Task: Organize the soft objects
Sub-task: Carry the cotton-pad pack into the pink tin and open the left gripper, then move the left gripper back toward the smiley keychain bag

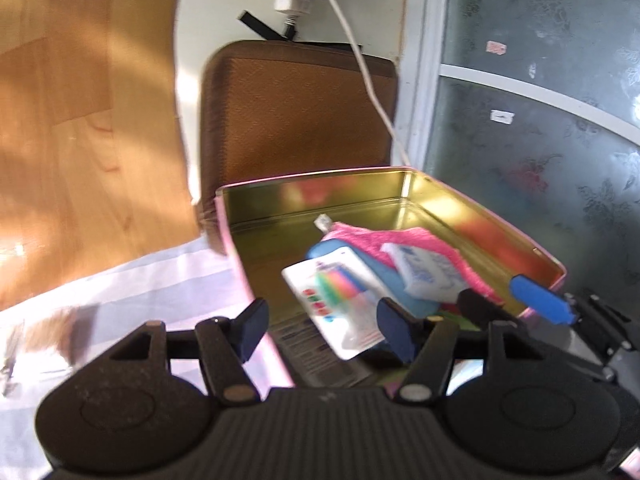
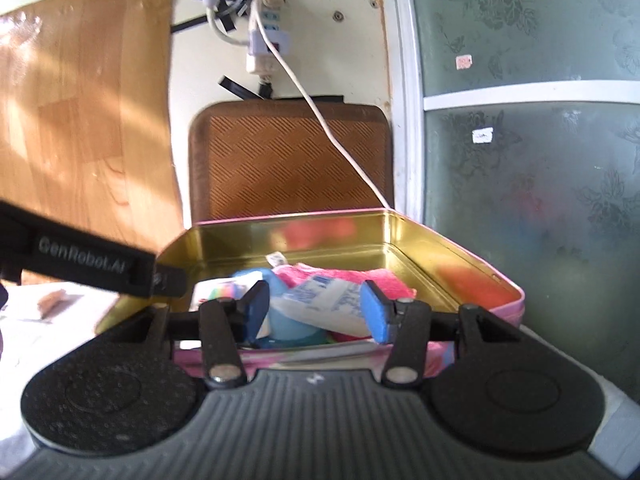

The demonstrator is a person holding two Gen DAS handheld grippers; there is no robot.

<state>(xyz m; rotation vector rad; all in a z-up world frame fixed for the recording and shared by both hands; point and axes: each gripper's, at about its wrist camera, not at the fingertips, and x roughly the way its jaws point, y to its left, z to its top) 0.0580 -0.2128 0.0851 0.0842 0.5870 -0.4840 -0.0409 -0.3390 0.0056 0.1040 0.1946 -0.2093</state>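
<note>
An open pink tin box (image 1: 400,188) with a gold inside holds a pink towel (image 1: 400,240), a blue soft item (image 1: 384,280), a white pack with blue print (image 1: 424,270) and a white card with coloured print (image 1: 340,296). My left gripper (image 1: 324,330) is open and empty, straddling the tin's near left wall. My right gripper (image 2: 316,312) is open and empty just in front of the tin (image 2: 400,240), its fingers framing the white pack (image 2: 324,300), over the pink towel (image 2: 360,276) and blue item (image 2: 288,320). The right gripper's blue fingertip (image 1: 540,300) shows in the left wrist view.
A brown woven tray (image 1: 300,112) leans against the wall behind the tin. A white cable (image 1: 372,92) hangs from a power strip (image 2: 266,40) down behind the tin. Frosted glass panels (image 2: 540,180) stand at the right. The table has a pale striped cloth (image 1: 120,296).
</note>
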